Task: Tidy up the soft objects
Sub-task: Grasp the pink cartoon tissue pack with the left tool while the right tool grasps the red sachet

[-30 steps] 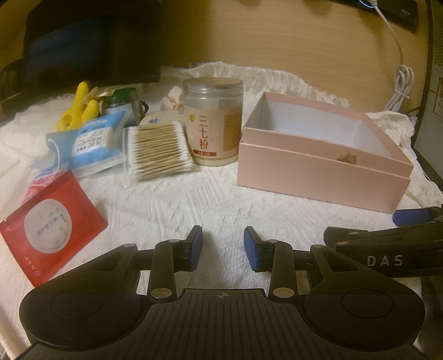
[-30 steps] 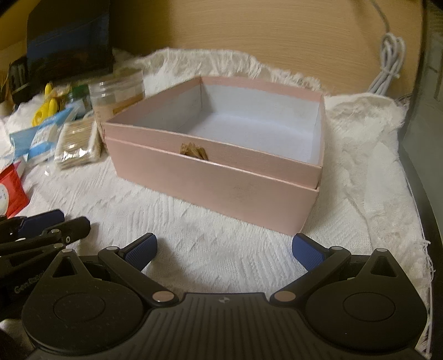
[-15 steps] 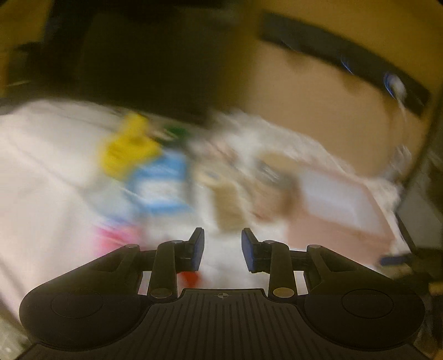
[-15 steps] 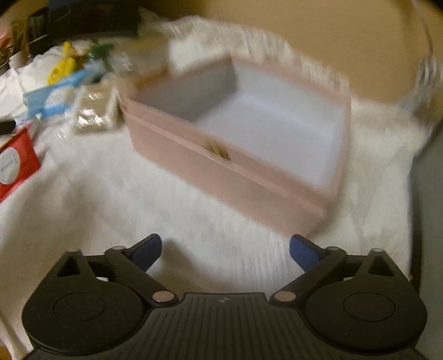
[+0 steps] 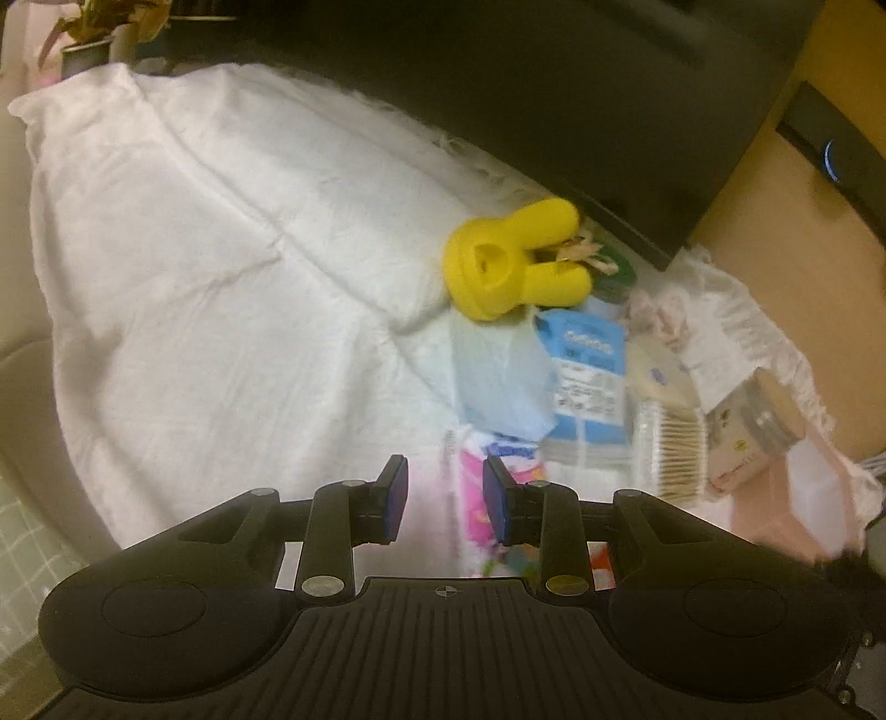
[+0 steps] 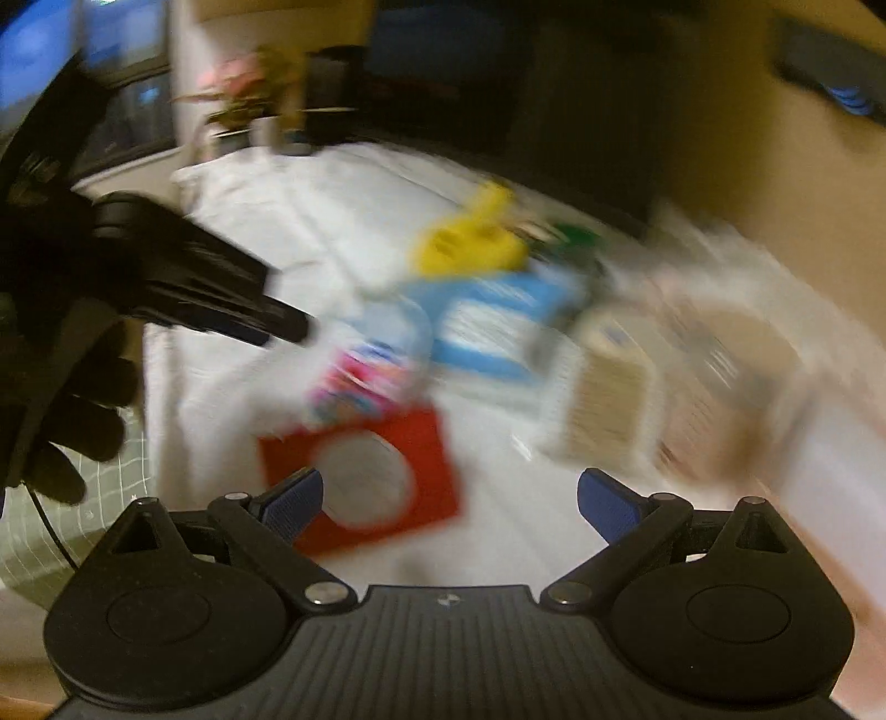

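My left gripper (image 5: 444, 498) hovers over the white cloth (image 5: 221, 277) with a narrow gap between its jaws and nothing in it. Just beyond its right finger lies a pink floral tissue pack (image 5: 501, 471). Behind that are a pale blue soft pack (image 5: 498, 376), a blue packet (image 5: 587, 382) and a yellow rabbit-shaped toy (image 5: 509, 260). In the blurred right wrist view my right gripper (image 6: 451, 498) stands wide open above a red packet (image 6: 382, 471). The left gripper (image 6: 277, 327), held by a black-gloved hand (image 6: 66, 421), reaches in from the left.
A clear box of cotton swabs (image 5: 675, 448), a round cream pad (image 5: 659, 376) and a lidded jar (image 5: 758, 426) crowd the right, beside the pink box (image 5: 792, 498). A large dark block (image 5: 554, 83) rises behind the pile. A potted plant (image 5: 94, 27) stands at the far left.
Both views have swung left, from the pink box to the pile of packets. The left jaws stand a little closer together. The right jaws remain wide.
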